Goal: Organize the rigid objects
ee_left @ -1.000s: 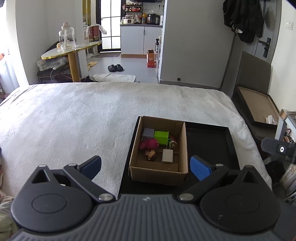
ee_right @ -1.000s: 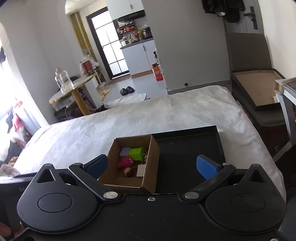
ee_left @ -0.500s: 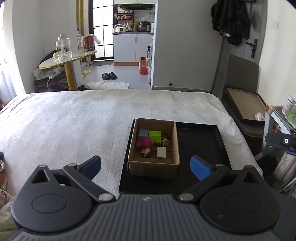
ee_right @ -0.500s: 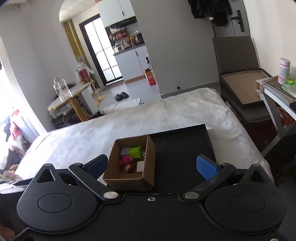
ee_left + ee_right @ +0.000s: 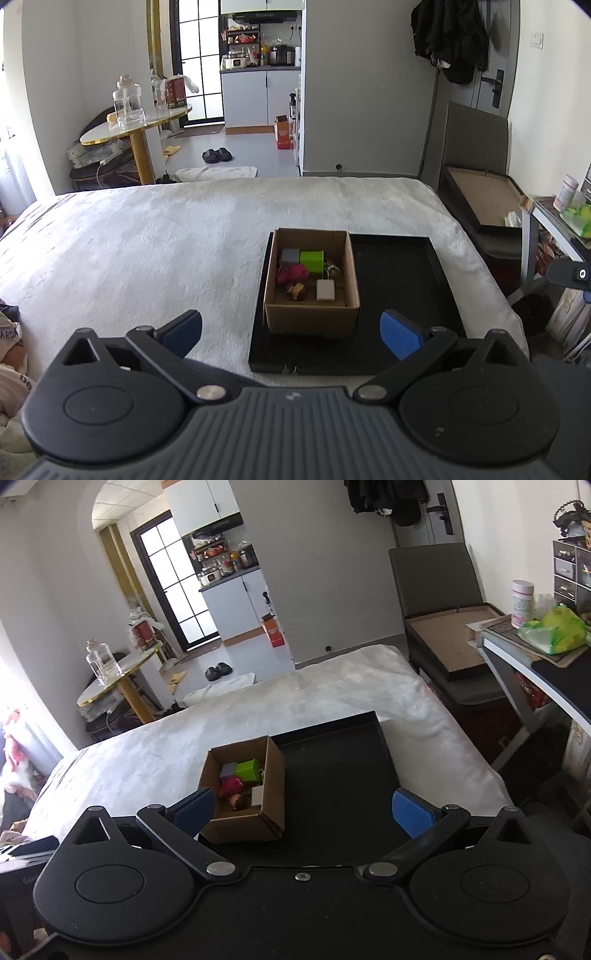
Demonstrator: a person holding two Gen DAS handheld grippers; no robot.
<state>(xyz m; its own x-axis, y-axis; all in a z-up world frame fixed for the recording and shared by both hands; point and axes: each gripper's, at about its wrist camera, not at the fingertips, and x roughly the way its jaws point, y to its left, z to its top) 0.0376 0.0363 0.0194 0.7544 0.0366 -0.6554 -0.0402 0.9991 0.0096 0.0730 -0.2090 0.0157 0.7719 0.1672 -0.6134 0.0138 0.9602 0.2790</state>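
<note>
Cardboard box (image 5: 312, 286) is seen in the left wrist view on the left part of a black tray (image 5: 402, 280), which lies on a white bed (image 5: 147, 251). Inside the box a grey block (image 5: 290, 255), a green cube (image 5: 312, 259), a pink toy (image 5: 291, 274), a small brown figure (image 5: 297, 291) and a pale block (image 5: 325, 290) are packed close together. The left gripper (image 5: 291, 330) is held short of the box, its jaws spread wide and nothing gripped.

From the right wrist view the same box (image 5: 273, 786) is seen at an angle, with the bare half of the tray (image 5: 332, 768) beside it. The right gripper (image 5: 303, 810) is likewise held back, jaws spread and nothing between them.

With both grippers unloaded and all pieces lying in the box, the step in hand is judged to be either the start of picking or a pause after packing; which cannot be told. If pieces are to be laid out on the tray, one gripper would have to be lowered into the box over a single piece, the crowding being minded.
</note>
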